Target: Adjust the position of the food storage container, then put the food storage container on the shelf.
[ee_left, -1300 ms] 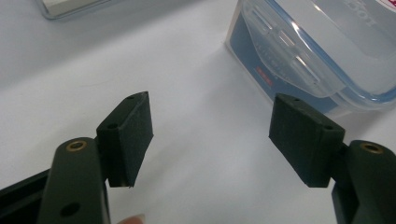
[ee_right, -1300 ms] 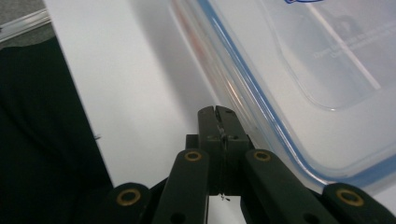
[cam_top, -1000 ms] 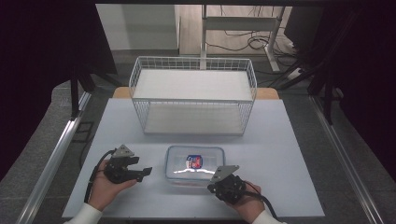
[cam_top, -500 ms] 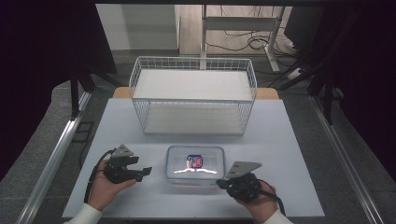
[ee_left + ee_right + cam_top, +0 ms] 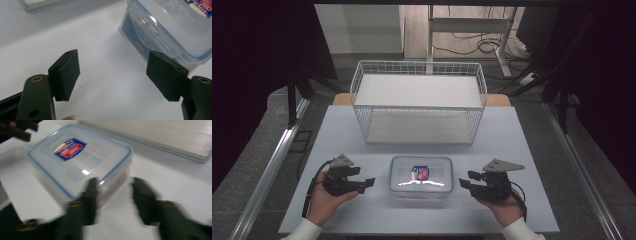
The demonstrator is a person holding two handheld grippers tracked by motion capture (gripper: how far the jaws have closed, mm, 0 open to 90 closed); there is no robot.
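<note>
Red-and-blue label (image 5: 421,173), writing unreadable, tops the clear container (image 5: 421,191).

Lidded container (image 5: 421,176) on table (image 5: 532,150), before wire basket (image 5: 419,102).

Motion blur smears the right gripper (image 5: 113,202) (and the container (image 5: 80,157) label's print).

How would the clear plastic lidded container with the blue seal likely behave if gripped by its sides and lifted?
The clear plastic lidded container looks rigid, so it probably holds its shape. Its glossy walls may be slippery against the pads. Low, flat and wide on the white table, it seems unlikely to tip or roll.
</note>
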